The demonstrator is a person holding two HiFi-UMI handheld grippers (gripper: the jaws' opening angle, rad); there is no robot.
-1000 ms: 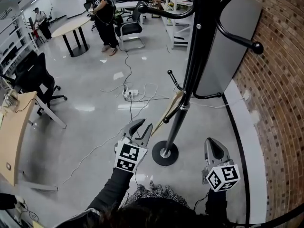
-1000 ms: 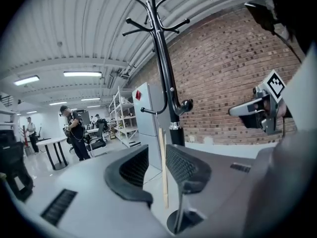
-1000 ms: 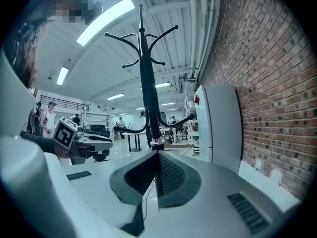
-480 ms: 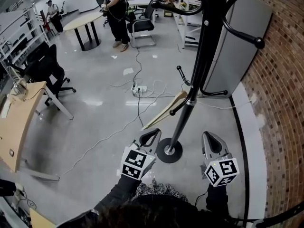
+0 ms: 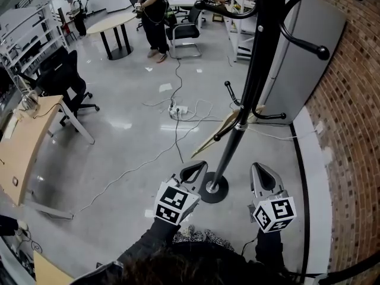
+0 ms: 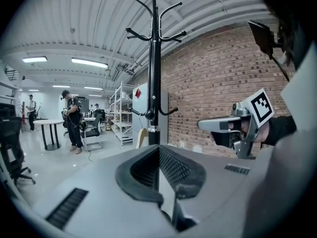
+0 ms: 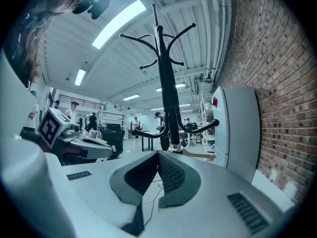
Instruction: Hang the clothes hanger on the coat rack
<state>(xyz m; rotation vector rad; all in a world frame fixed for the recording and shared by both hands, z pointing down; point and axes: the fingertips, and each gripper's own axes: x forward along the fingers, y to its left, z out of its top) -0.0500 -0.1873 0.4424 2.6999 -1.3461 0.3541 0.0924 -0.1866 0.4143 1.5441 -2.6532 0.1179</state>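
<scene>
The wooden clothes hanger hangs from a low hook of the black coat rack, slanting down to the left beside the pole. It shows pale behind the pole in the left gripper view and to the pole's right in the right gripper view. My left gripper is held low near the rack's round base, apart from the hanger, shut and empty. My right gripper is on the other side of the pole, also shut with nothing in it.
A brick wall and a grey cabinet stand close on the right. Cables and a power strip lie on the floor beyond the rack. A wooden desk, office chairs, a round table and people are farther left.
The left gripper has drawn back from the hanger toward me and its jaws have closed. The hanger stays on the hook. The right gripper has barely moved.
</scene>
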